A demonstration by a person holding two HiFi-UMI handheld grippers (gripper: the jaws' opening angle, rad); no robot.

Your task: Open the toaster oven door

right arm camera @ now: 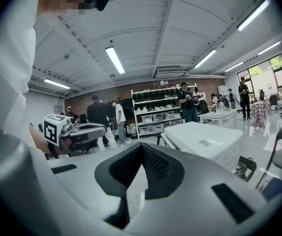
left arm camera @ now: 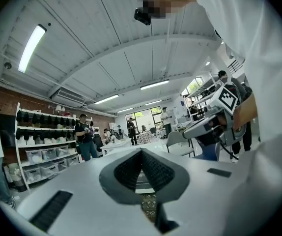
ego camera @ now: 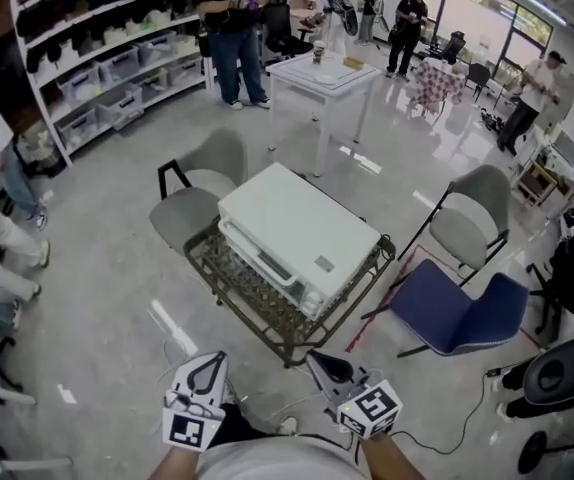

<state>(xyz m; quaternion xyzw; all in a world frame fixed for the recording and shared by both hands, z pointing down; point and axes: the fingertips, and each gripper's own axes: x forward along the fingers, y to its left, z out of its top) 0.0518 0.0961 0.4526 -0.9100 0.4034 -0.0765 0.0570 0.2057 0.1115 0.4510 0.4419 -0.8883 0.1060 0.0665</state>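
Note:
A white toaster oven lies on a low wire-mesh table in the middle of the head view, its door facing the lower left and closed. Both grippers hover near the bottom edge, short of the table and touching nothing. My left gripper is shut with nothing in it, and so is my right gripper. The right gripper view shows the toaster oven ahead on the right, beyond its closed jaws, with the left gripper off to the left. In the left gripper view the jaws meet at a point.
A grey chair stands behind the table on the left, another grey chair and a blue one on the right. A white table, storage shelves and several people stand further off. A cable lies on the floor.

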